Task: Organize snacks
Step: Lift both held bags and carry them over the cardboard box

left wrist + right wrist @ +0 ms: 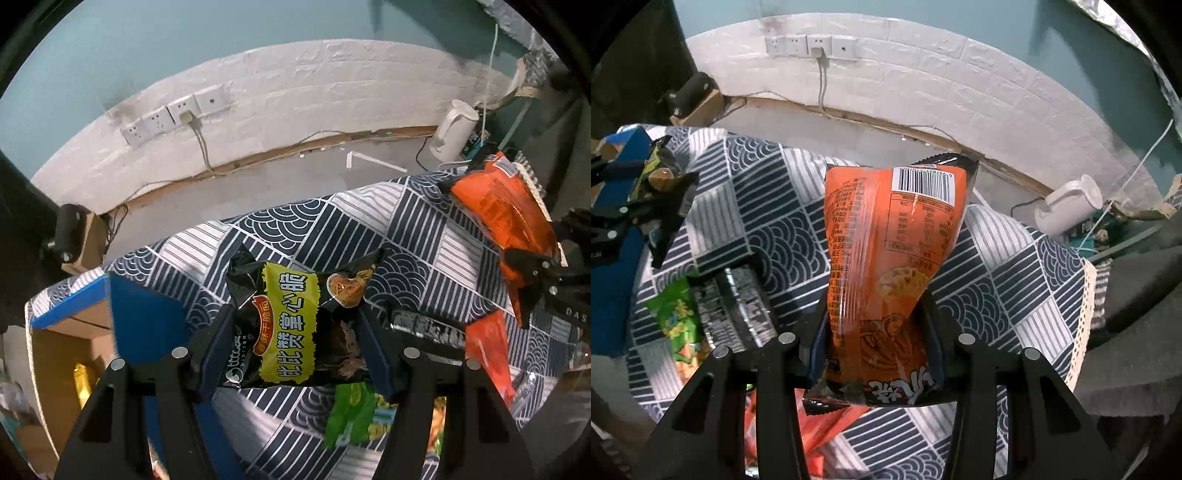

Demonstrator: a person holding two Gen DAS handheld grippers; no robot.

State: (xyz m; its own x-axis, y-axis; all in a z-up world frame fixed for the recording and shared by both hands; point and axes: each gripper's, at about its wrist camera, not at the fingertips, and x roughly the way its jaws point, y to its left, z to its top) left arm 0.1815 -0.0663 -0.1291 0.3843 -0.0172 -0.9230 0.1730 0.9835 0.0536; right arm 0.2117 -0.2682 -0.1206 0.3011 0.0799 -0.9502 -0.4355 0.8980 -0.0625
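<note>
From my left claw's camera, my left claw (295, 343) squeezes a black bag (295, 325) with a big yellow label. The bag is puffy and crinkly, and I hold it up over the table (417, 221), near its left edge. A blue box (122, 306) stands right beside that edge. It is open, and I can see something gold inside. I think the bags go in there, but I am only guessing. Under my claw, a green bag (351, 413) and a shiny dark bag (428, 328) lie on the striped cloth. Over by the right edge, my right claw (532, 273) holds an orange bag (502, 210).

From my right claw's camera, my right claw (875, 339) pinches the orange bag (890, 251) near its bottom end. The bag stands up tall, with its back side and barcode facing me, above the middle of the table (1027, 280). The green bag (676, 321) and the shiny dark bag (731, 299) lie near the left edge, and a red bag (827, 424) lies under my claw. I think the job is only partly done: two bags are in the air and at least three more wait.
</note>
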